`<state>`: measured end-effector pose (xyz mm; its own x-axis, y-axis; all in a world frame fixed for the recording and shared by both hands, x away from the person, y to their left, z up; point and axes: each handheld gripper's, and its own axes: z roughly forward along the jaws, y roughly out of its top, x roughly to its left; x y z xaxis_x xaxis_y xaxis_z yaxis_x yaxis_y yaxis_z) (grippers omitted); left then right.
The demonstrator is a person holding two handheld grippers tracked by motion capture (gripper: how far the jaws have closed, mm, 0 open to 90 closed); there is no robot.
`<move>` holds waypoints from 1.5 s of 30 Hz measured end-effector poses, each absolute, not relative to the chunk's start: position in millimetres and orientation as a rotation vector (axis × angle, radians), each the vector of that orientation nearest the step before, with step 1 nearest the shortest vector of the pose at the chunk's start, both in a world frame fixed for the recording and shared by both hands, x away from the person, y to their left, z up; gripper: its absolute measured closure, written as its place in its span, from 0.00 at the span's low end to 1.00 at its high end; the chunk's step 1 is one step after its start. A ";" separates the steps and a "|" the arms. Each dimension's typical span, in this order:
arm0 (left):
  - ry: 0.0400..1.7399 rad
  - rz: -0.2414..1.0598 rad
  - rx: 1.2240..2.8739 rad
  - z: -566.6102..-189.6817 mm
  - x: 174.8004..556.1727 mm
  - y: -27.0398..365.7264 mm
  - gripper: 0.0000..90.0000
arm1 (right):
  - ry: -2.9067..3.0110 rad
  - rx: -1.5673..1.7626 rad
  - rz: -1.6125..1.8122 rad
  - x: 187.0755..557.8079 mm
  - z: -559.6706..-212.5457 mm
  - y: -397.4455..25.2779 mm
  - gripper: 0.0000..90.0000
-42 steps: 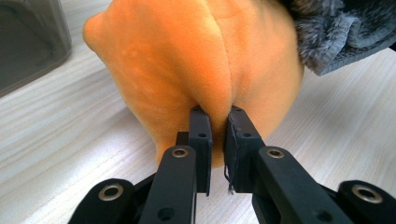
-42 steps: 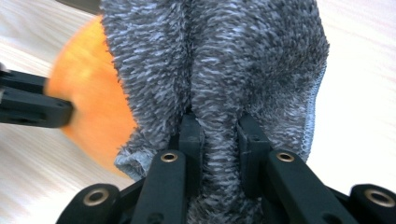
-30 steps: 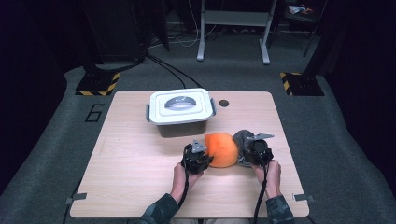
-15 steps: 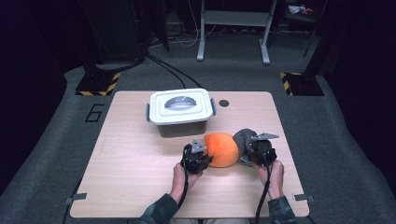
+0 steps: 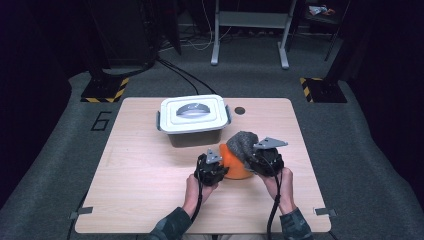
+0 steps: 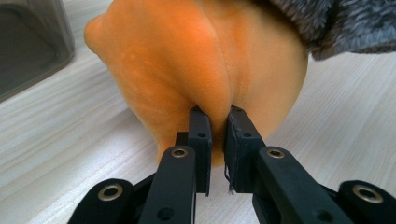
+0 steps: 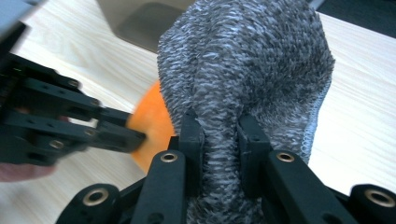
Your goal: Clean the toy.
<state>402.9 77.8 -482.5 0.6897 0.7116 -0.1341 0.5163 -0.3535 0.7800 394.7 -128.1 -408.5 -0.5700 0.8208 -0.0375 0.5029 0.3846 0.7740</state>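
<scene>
centre frame, the left gripper (image 6: 217,140) pinches an orange cloth (image 6: 201,60) while the right gripper (image 7: 219,140) clamps a grey knit cloth (image 7: 247,70); pulling them apart looks next.

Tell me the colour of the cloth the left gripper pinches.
Orange cloth; clearest in the left gripper view.

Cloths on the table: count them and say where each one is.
2. The orange cloth is pinched by the left tool, near the table's front middle. The grey cloth is pinched by the right tool, draped over the orange one. More could be inside the lidded box.
</scene>
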 end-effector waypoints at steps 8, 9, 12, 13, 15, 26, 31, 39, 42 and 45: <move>0.929 0.294 2.047 -481.6 402.9 77.1 0.90 | 2.278 1.110 0.951 402.4 -420.3 -105.8 0.84; 0.924 0.294 2.050 -481.5 403.2 77.5 0.90 | 2.272 1.124 0.948 402.1 -420.2 -105.8 0.84; 0.932 0.296 2.035 -481.9 403.0 76.3 0.90 | 2.266 1.118 0.941 402.6 -419.9 -108.5 0.84; 0.931 0.294 2.036 -482.0 403.3 76.4 0.90 | 2.261 1.127 0.934 402.7 -419.7 -109.4 0.84; 0.933 0.293 2.033 -482.1 403.3 76.5 0.90 | 2.252 1.143 0.937 402.9 -419.7 -113.9 0.84; 0.937 0.291 2.030 -482.8 403.7 77.0 0.90 | 2.196 1.258 0.902 407.6 -426.4 -141.5 0.84; 0.937 0.287 2.032 -482.9 403.5 76.9 0.90 | 2.172 1.326 0.876 411.2 -435.4 -154.7 0.84; 0.943 0.291 2.026 -483.4 403.4 76.3 0.90 | 2.178 1.437 0.801 423.2 -462.8 -174.1 0.84; 0.943 0.290 2.030 -483.5 403.4 77.0 0.90 | 2.200 1.479 0.771 428.4 -478.3 -179.2 0.83; 0.949 0.288 2.024 -484.0 403.5 77.1 0.90 | 2.220 1.519 0.757 431.3 -492.1 -181.5 0.83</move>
<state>403.5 77.1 -484.0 0.6842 0.7158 -0.1398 0.5177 -0.3416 0.7844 431.3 -181.5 -492.1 -0.3666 0.9303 0.0153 0.7459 0.2840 0.6025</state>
